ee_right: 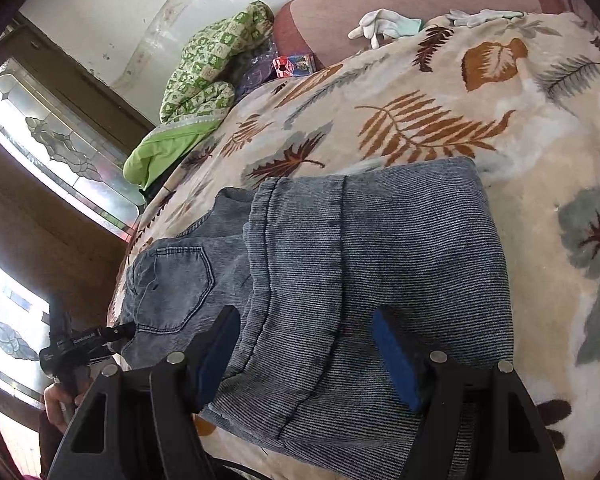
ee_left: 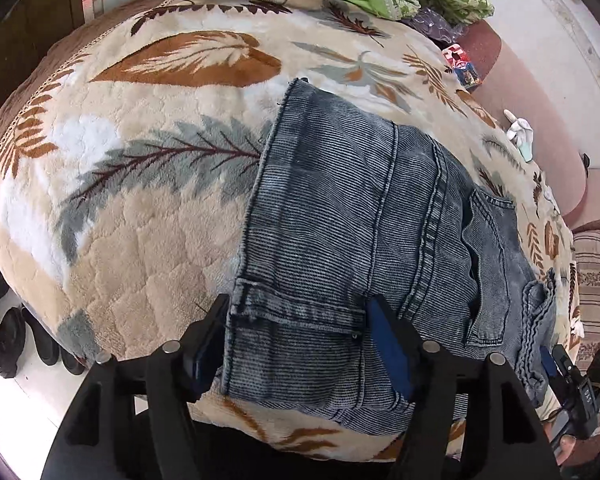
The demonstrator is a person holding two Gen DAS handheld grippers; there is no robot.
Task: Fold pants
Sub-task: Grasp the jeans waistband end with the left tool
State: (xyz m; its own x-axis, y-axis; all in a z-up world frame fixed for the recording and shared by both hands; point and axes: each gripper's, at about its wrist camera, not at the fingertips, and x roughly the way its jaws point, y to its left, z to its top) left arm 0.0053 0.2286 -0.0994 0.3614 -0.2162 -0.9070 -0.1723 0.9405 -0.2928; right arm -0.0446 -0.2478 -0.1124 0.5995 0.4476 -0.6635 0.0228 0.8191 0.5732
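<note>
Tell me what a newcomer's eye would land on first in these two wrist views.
First, the folded blue-grey pants lying on the cream blanket with its big brown and grey leaf print, a back pocket facing up. Next, the left gripper and right gripper, each with blue pads spread over the near edge of the denim. At the far side, a green patterned quilt and white gloves stand out.

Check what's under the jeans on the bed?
The folded jeans lie directly on the leaf-print fleece blanket, which shows around them on all sides. Anything between denim and blanket is covered, so I cannot tell.
</note>
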